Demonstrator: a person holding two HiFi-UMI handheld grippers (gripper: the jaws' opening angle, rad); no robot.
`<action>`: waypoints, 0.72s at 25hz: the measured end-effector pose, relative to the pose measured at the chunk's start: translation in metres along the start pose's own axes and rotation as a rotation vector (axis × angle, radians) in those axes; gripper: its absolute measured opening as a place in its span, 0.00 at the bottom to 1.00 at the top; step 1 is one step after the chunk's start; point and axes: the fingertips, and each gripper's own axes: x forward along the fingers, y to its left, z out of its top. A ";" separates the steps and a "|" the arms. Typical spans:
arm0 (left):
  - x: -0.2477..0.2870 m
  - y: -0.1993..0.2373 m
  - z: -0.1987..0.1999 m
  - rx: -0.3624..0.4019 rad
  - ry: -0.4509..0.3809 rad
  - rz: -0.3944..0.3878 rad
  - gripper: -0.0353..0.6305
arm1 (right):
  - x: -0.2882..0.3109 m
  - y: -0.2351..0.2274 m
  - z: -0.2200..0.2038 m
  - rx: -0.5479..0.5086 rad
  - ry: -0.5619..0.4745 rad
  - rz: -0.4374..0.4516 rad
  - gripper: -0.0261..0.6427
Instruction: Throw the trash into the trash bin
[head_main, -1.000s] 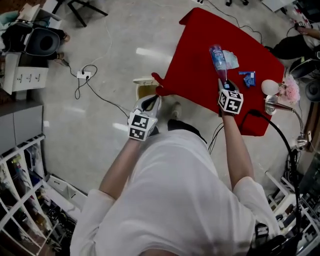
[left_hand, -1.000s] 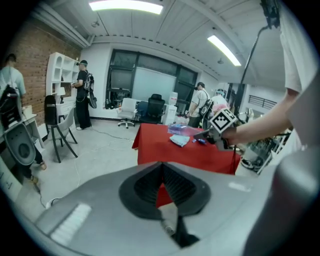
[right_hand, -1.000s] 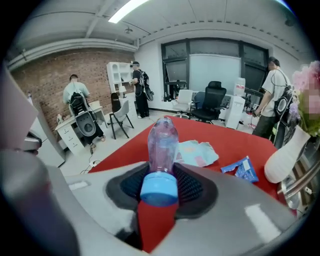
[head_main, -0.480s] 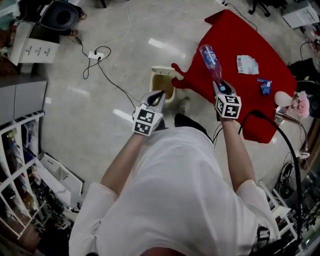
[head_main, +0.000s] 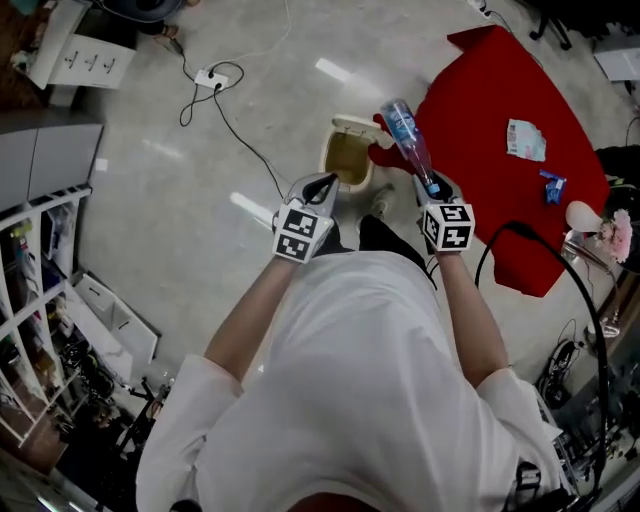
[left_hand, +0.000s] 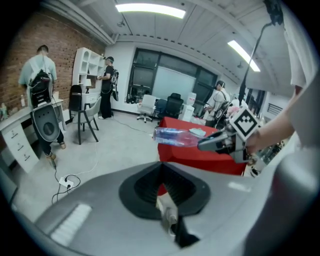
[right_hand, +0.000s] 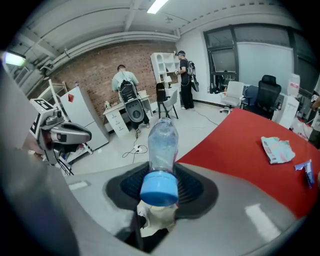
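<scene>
My right gripper (head_main: 428, 186) is shut on the blue-capped neck of a clear plastic bottle (head_main: 403, 135). The bottle points away from me, its base near the right rim of the small beige trash bin (head_main: 337, 136), which stands open on the floor. In the right gripper view the bottle (right_hand: 162, 142) sticks straight out from between the jaws. My left gripper (head_main: 322, 186) hovers just in front of the bin's near edge; its fingers meet in a point with nothing in them. From the left gripper view the bottle (left_hand: 175, 136) hangs level in the right gripper (left_hand: 212, 143).
A red table (head_main: 490, 110) stands right of the bin, with a crumpled wrapper (head_main: 525, 140) and a small blue packet (head_main: 552, 187) on it. A power strip (head_main: 210, 77) and cables lie on the floor at the left. Shelving (head_main: 40, 330) lines the left wall. People stand far off.
Both grippers have swung left, away from the red table and over to the trash bin. The bottle has travelled with the right gripper and now reaches the bin's rim.
</scene>
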 end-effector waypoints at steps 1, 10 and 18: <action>-0.002 0.004 -0.003 -0.005 0.002 0.003 0.06 | 0.002 0.006 -0.003 -0.002 0.006 0.008 0.25; -0.010 0.032 -0.028 -0.047 0.013 0.033 0.06 | 0.024 0.042 -0.035 -0.015 0.072 0.055 0.25; 0.014 0.051 -0.061 -0.064 0.029 0.044 0.06 | 0.058 0.048 -0.079 -0.024 0.152 0.073 0.25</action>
